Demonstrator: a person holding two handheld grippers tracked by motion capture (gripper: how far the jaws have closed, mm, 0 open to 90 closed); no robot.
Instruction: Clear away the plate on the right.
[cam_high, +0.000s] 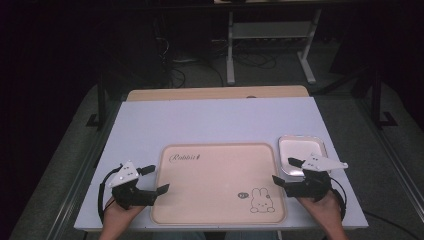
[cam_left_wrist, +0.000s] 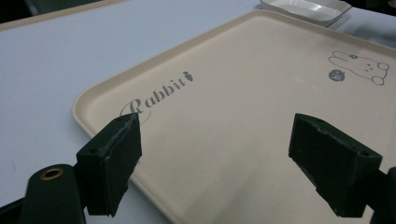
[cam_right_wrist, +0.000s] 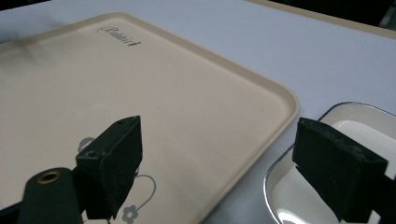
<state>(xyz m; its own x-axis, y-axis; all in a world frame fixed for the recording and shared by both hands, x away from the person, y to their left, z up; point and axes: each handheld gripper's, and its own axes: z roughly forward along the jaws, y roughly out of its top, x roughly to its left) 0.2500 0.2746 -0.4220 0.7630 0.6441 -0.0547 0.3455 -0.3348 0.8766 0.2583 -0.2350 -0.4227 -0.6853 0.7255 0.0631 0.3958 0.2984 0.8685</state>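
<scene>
High view: both grippers, left gripper (cam_high: 156, 180) and right gripper (cam_high: 283, 171), hang released and empty at the sides of the beige tray (cam_high: 218, 182). Likely the start; next, the right must straddle the metal dish (cam_high: 302, 149) rim.

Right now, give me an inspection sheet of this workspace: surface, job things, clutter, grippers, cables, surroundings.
Surface: white table, wooden strip along the far edge.
Job things: beige tray with rabbit drawing, bare; steel dish beside its right edge, nothing seen in it.
Clutter: nothing seen.
Grippers: left gripper at the tray's left edge, jaws open, nothing held; right gripper over the tray-dish gap, jaws open, nothing held.
Cables: black cable loops from each gripper.
Surroundings: dark room, white frame legs and floor wires behind.
</scene>
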